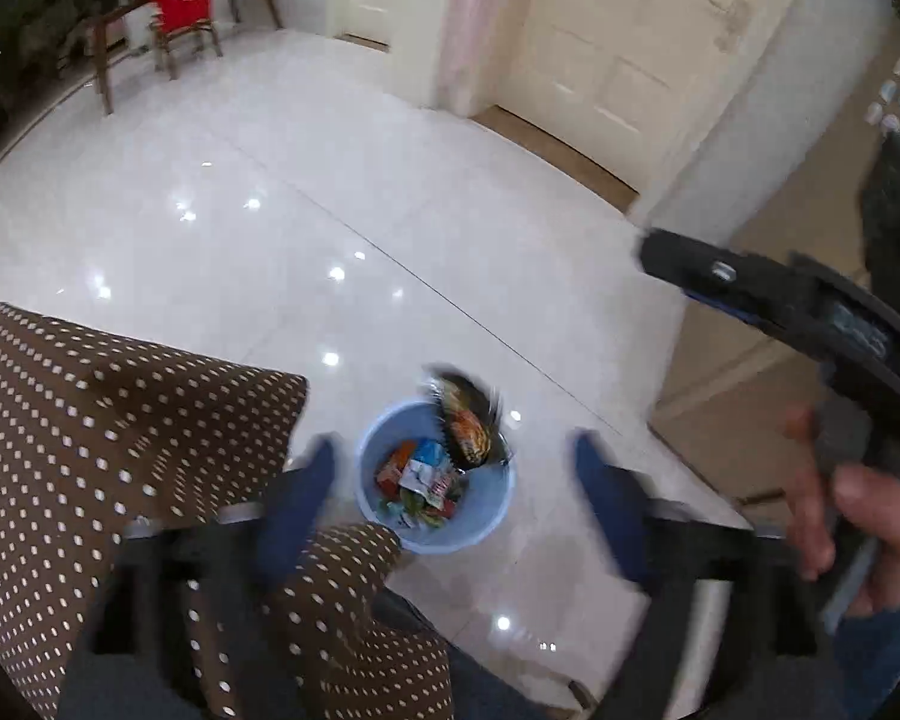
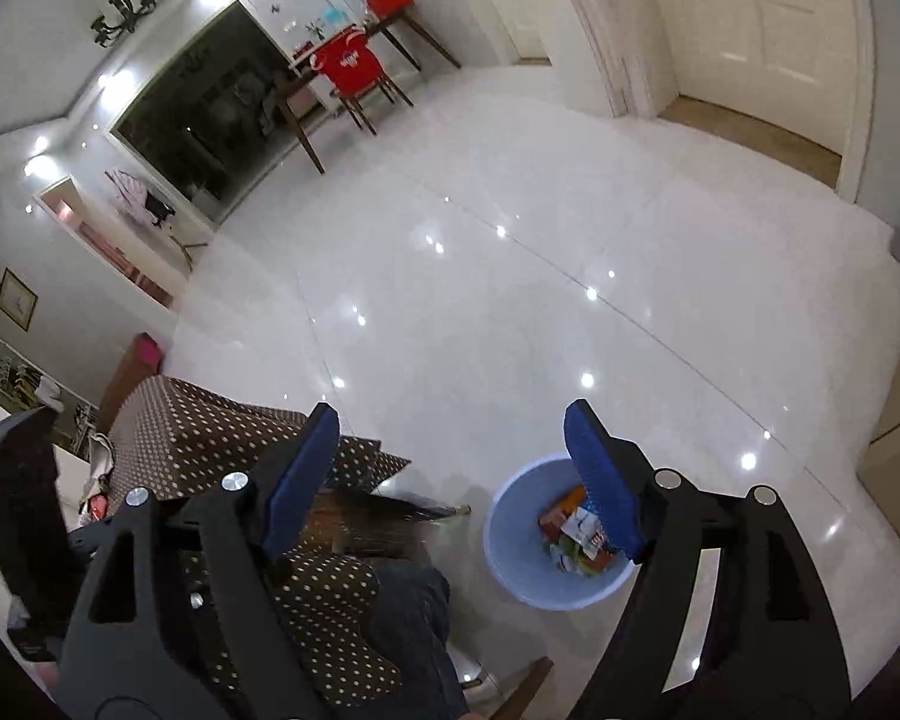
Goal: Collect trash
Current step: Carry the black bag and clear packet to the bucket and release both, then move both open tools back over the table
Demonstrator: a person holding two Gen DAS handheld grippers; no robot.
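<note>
Blurred dark snack wrapper [image 1: 468, 420] at the far rim of the blue bin [image 1: 498, 516], seemingly dropping in, directly below and ahead of my left gripper [image 1: 456, 504], jaws wide, empty; right gripper [image 2: 450, 480] also agape, empty, bin under its right finger.

Bright, even indoor lighting; ceiling spotlights glint as small glare points on the glossy white tiled floor [image 1: 342, 192]. Fisheye distortion bends the edges, corners vignette black. Motion blur smears the left-wrist view.
</note>
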